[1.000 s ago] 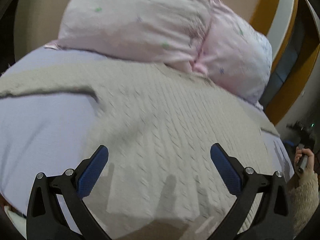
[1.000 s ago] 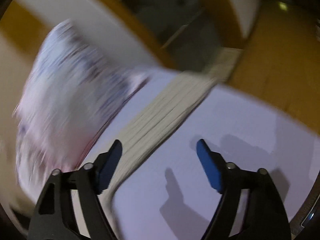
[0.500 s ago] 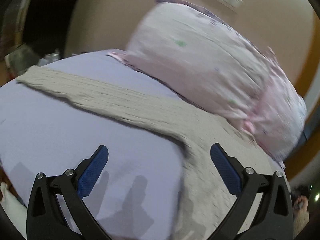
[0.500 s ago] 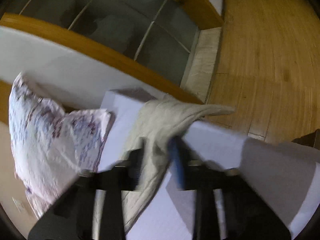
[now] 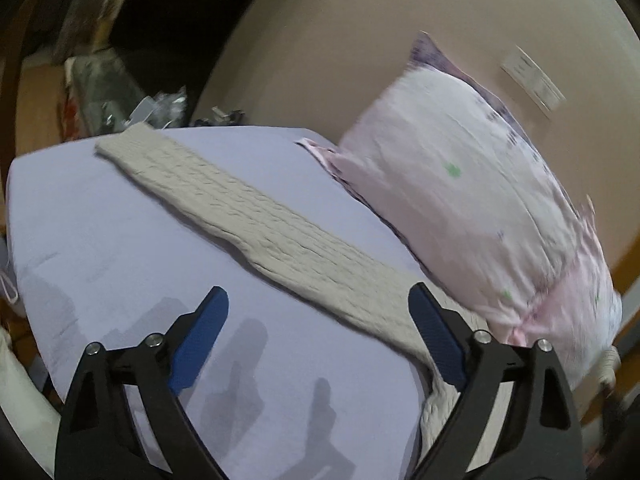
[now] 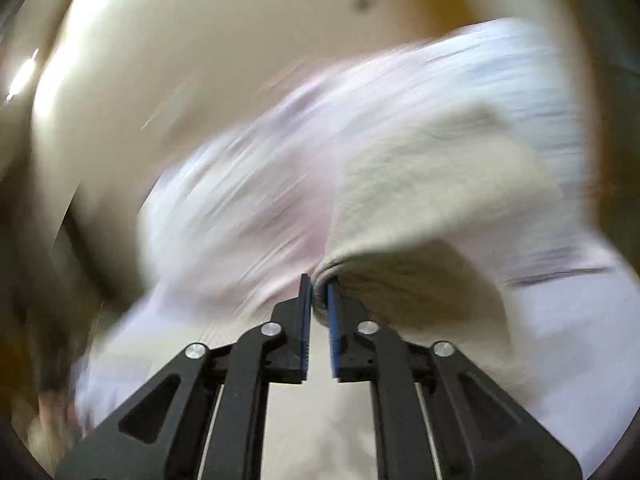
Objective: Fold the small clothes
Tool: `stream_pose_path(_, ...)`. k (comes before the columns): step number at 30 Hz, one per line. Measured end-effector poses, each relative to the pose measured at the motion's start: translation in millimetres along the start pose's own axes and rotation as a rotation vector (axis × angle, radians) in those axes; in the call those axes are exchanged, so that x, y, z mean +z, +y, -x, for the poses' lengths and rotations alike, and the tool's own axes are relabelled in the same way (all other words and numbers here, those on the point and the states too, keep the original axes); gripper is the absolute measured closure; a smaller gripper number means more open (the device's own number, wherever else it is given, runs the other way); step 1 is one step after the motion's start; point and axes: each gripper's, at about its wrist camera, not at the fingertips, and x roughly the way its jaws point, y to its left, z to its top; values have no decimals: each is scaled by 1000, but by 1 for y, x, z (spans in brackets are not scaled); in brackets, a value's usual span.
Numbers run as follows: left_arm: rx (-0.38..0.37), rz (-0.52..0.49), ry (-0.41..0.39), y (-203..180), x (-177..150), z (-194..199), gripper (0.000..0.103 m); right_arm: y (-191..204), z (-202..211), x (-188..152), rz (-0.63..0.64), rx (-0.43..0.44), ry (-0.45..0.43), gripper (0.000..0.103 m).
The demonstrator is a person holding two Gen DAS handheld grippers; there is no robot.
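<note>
A beige cable-knit sweater lies on the lilac bed sheet [image 5: 100, 240]. In the left wrist view one long sleeve [image 5: 248, 208] stretches from the far left corner toward my right finger. My left gripper [image 5: 318, 344] is open and empty, hovering over the sheet just in front of the sleeve. In the blurred right wrist view my right gripper [image 6: 319, 300] is shut on a bunched edge of the sweater [image 6: 432, 192] and holds it lifted, the fabric hanging to the right.
A pink floral pillow [image 5: 460, 200] leans on the beige headboard [image 5: 360, 40] behind the sleeve. Clutter sits on a dark stand [image 5: 160, 108] past the bed's far left corner. The pillow also shows blurred in the right wrist view [image 6: 248, 184].
My left gripper swung left from the sweater's body to the left sleeve, staying open. My right gripper closed on the sweater's right sleeve end and lifted it toward the pillow.
</note>
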Motion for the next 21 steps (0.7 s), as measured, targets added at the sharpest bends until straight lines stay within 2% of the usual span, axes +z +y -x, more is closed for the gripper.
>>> stream_pose_path(1,6,11,1,3,2,-2,13,32,-31,-18,59,52,139,73)
stream_pose_path(2,8,20,6,5,5,-5,14,51,-52,-32,92,82,235,68)
stream_pose_path(4,8,47,32,13,11,-11,17,76,-70,-59,122,128,345,67)
stream_pose_path(5,1,72,47,19,14,-14,20,77,-69,-62,111,141,347,63)
stream_pose_path(6,-8,102,61,25,15,-16,21,73,-63,-62,89,147,329,52)
stream_pose_path(8,-27,188,87,43,21,-25,27,54,-45,-51,46,112,273,36)
stream_pose_path(9,-26,219,97,49,24,-28,28,46,-38,-47,31,90,248,33)
stream_pose_path(13,-4,392,115,81,34,-42,44,8,-9,-33,-50,9,189,30)
stream_pose_path(16,-12,481,107,94,43,-45,46,-16,9,-30,-107,-40,165,29)
stream_pose_path(18,2,512,112,99,49,-50,48,-28,13,-29,-120,-57,148,27)
stream_pose_path(21,7,528,129,103,55,-60,62,-35,23,-33,-139,-63,128,24)
